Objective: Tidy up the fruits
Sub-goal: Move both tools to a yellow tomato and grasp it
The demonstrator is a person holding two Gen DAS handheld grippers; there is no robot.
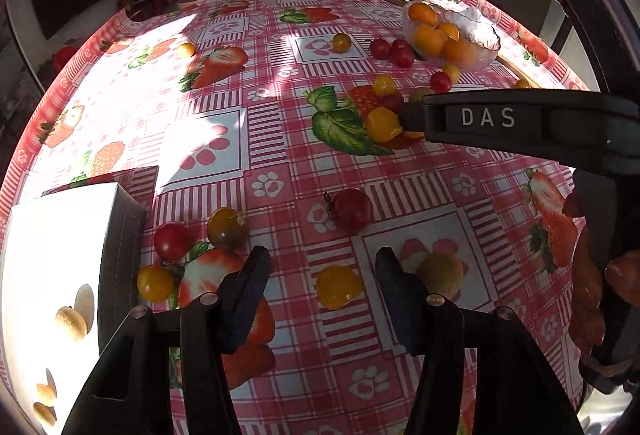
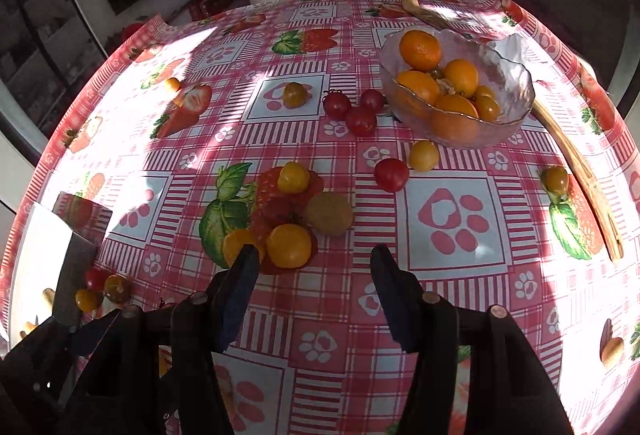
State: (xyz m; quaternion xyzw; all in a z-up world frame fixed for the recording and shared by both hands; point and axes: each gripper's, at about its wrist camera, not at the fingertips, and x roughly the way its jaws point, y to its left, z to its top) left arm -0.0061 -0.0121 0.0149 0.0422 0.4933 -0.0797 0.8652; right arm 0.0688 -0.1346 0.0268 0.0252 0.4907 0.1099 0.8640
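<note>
Small tomatoes and oranges lie scattered on a strawberry-print tablecloth (image 2: 320,315). A glass bowl (image 2: 516,87) at the back right holds several oranges (image 2: 420,49). My left gripper (image 1: 320,259) is open and empty above a yellow tomato (image 1: 338,285), with a brownish fruit (image 1: 440,273) by its right finger and a dark red tomato (image 1: 352,209) ahead. My right gripper (image 2: 314,255) is open and empty, just short of a yellow tomato (image 2: 289,245), with an orange one (image 2: 240,243) at its left finger and a brownish fruit (image 2: 330,214) beyond. It also shows from the side in the left wrist view (image 1: 408,117).
A white box (image 1: 52,259) with small pale fruits inside stands at the left. A wooden tong (image 2: 580,163) lies right of the bowl. Three red tomatoes (image 2: 360,119) sit left of the bowl. More tomatoes (image 1: 172,239) lie beside the box.
</note>
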